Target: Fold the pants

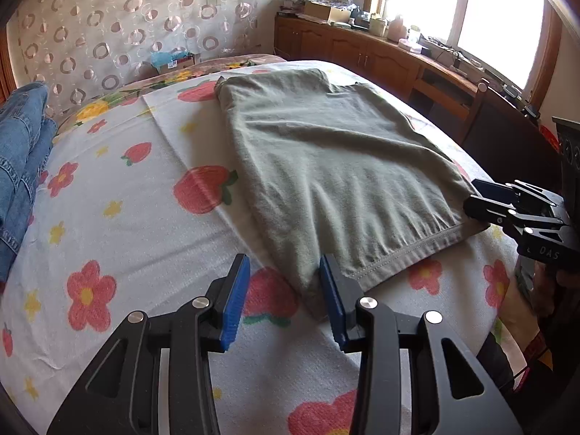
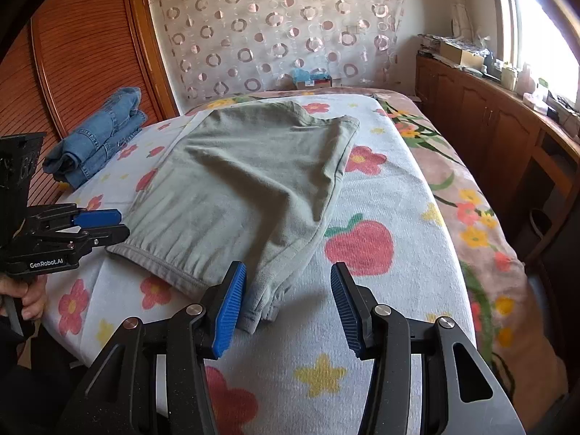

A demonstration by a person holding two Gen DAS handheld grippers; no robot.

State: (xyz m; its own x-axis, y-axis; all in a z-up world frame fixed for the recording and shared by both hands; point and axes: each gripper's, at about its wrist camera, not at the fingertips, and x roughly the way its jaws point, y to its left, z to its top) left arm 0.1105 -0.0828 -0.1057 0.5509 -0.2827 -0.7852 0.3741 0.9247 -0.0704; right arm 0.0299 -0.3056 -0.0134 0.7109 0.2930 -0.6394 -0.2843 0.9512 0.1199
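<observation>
Pants (image 1: 326,166) are lying folded beside the jeans (image 2: 98,134); left gripper (image 1: 284,301) and right gripper (image 2: 288,311), both half-open and empty, are needing even hem bites.

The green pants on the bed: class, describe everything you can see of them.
The green pants are a soft, pale sage knit, wrinkled, lying flat and folded on the flowered blanket. A stitched, gathered hem runs along the near edge, and one corner is turned over into a narrow point toward the right claw. That claw is open, with the point lying between its pads. The left claw is open at the other near corner. Neither grips the cloth.
</observation>
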